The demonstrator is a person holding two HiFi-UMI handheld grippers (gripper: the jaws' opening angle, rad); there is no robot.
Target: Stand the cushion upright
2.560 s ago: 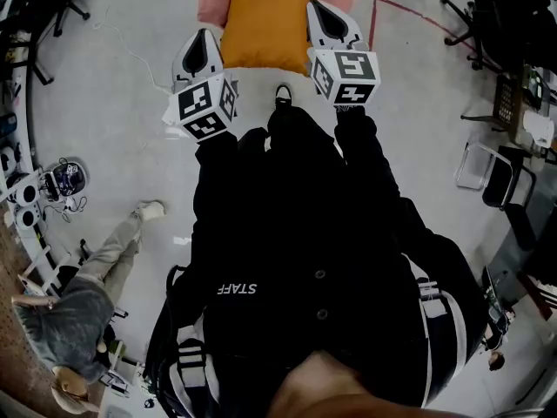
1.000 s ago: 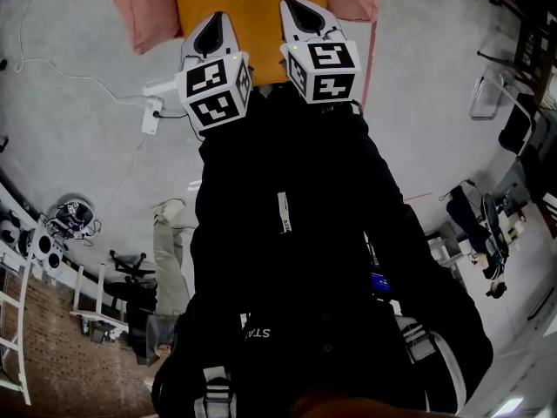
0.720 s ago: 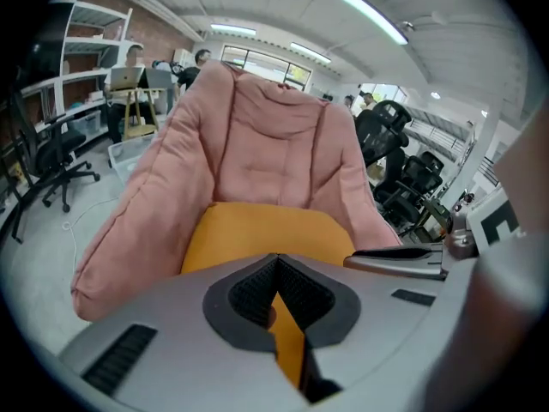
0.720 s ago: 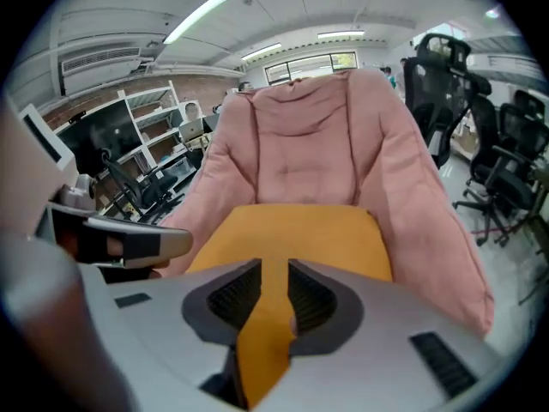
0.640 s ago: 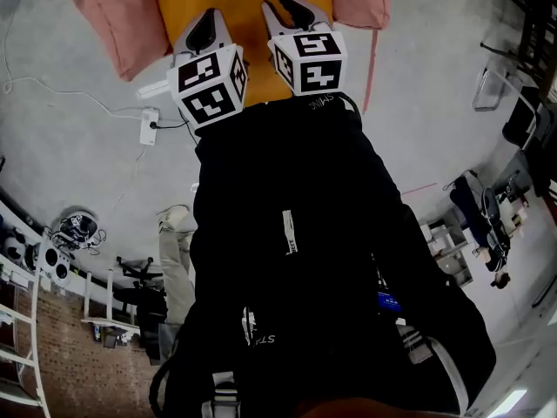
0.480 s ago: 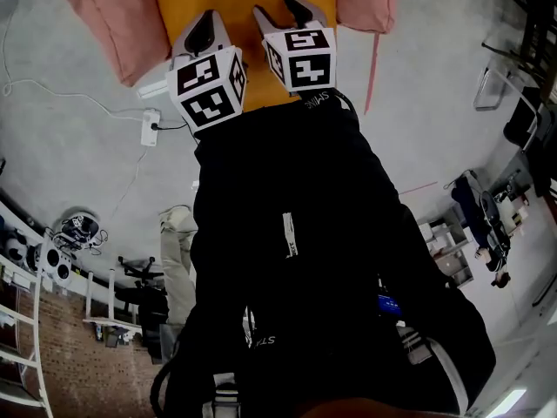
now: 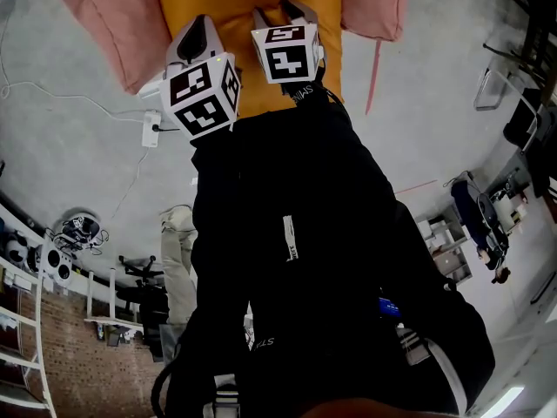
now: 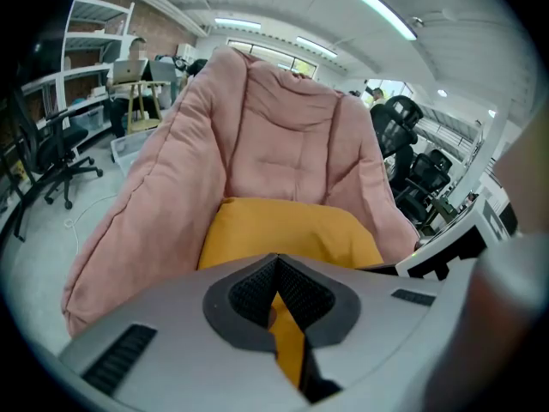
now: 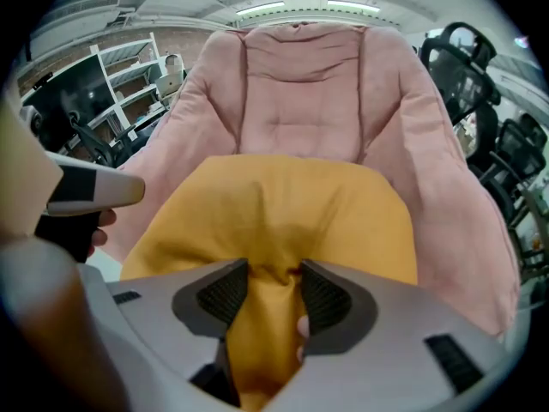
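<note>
An orange cushion (image 7: 239,3) lies flat on the seat of a pink padded floor chair (image 7: 113,16), below the chair's raised back (image 9: 309,93). My right gripper (image 7: 278,11) points steeply down into the cushion's near part. Its jaws are opening, and a bunched fold of the orange cushion (image 9: 283,204) bulges up between its fingers (image 9: 225,294). My left gripper (image 7: 198,23) hangs just left of it over the cushion's left edge, shut, tips meeting (image 8: 274,260). The orange cushion (image 8: 292,230) shows through the slit behind the tips, and I cannot tell whether it is pinched.
A white power strip (image 7: 150,120) with a cable lies on the grey floor left of the chair. A red tape line (image 7: 376,68) runs at the chair's right. Office chairs (image 7: 522,120) stand far right; shelving (image 7: 35,320) and another person's legs (image 7: 178,251) are at lower left.
Both grippers have dropped toward the cushion, which has come closer in the head view. The right jaws went from shut to spread and now straddle a fold of it.
</note>
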